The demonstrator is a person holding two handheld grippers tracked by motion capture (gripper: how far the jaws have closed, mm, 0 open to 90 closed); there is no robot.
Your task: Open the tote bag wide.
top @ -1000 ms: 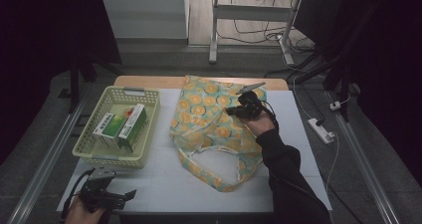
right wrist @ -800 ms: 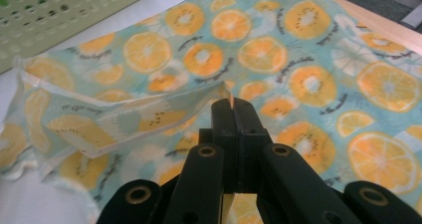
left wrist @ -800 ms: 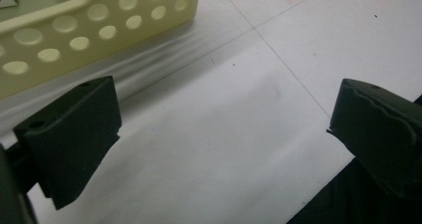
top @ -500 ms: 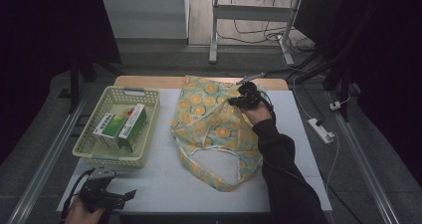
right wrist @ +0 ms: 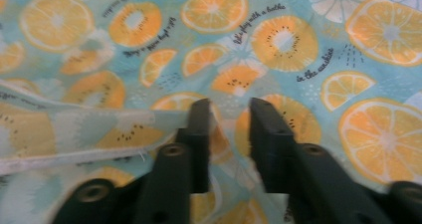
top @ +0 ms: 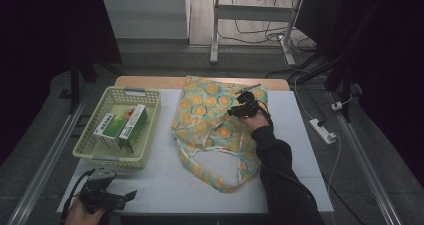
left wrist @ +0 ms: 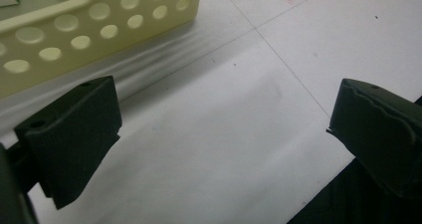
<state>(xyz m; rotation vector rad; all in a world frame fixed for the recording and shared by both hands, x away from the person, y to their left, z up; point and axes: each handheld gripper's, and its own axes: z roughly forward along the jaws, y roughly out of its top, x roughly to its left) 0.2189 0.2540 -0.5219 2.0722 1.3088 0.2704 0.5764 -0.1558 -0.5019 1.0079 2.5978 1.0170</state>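
Presently noted at centre frame of the high view: fruit-print fabric bag (top: 212, 130) spread flat on the white table (top: 300, 150), body toward the upper centre, looped handles trailing to lower centre. Right gripper (top: 239, 109) down on the bag's upper right part, held by a hand in a dark sleeve entering from the bottom right. Jaws recently parting from closed; now a narrow gap between them, as seen in the right gripper view, where the right gripper (right wrist: 229, 109) points at the orange-and-kiwi print of the bag (right wrist: 298, 45). Nothing clamped between the pads; a fold or hem of fabric running in from the left edge to the left-hand jaw, contact with it not determinable owing to blur.

Left gripper (top: 125, 195) at lower left of the high view, low near the table's front edge, well apart from the bag. Jaws wide apart and holding nothing, confirmed in the left gripper view: left gripper (left wrist: 224, 134) over bare white table surface (left wrist: 239, 84).

Pale yellow perforated basket (top: 100, 155) at left of the high view, just beside the bag without touching. Inside, green-and-white boxes (top: 122, 127) lying together. Basket wall (left wrist: 74, 35) also in the upper left of the left gripper view, near the left-hand jaw.
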